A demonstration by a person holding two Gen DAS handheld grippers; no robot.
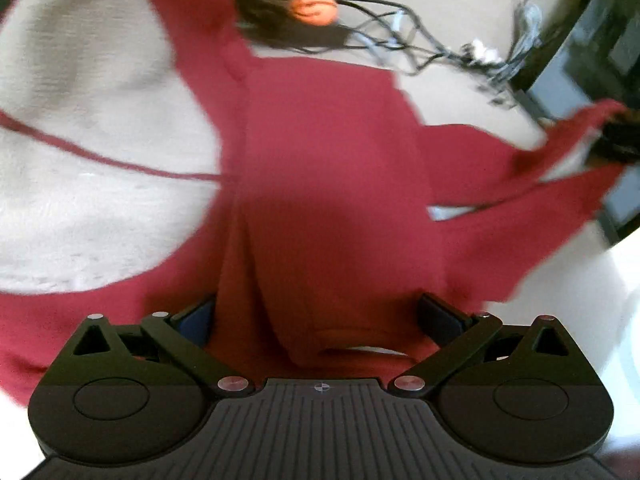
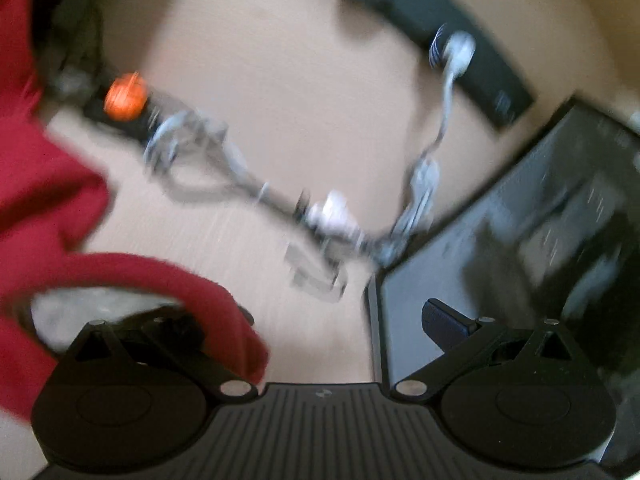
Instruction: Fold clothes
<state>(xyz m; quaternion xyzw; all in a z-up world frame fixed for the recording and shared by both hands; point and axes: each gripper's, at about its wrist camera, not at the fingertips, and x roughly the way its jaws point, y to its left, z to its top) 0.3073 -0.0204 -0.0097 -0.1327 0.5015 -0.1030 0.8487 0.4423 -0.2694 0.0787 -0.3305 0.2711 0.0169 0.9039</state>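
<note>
In the left wrist view, the left gripper (image 1: 320, 316) has its fingers (image 1: 438, 318) spread wide, with a thick bunch of the red garment (image 1: 320, 168) filling the gap between them. The cloth touches or hides the inner side of each finger, yet the fingers stand too far apart to be pinching it, so whether it is truly held cannot be told. From there the garment spreads outward over the pale bench (image 1: 80, 120): a broad panel runs straight ahead, one sleeve-like strip reaches up to the left, and another stretches to the right, where the right gripper (image 1: 616, 140) shows as a dark shape at the cloth's end. A thin red cord (image 1: 100, 160) trails across the bench to the left. Beyond the garment lie tangled cables (image 1: 400, 36) and an orange ball (image 1: 314, 8), with a dark monitor (image 1: 580, 60) at the far right.

In the blurred right wrist view, the right gripper (image 2: 320, 320) also has its fingers apart; a loop of red cloth drapes over the left finger and hides it, while the right finger (image 2: 444, 320) stands bare. Farther off are the cables (image 2: 320, 216), the ball (image 2: 125, 97) and the monitor (image 2: 500, 240).
</note>
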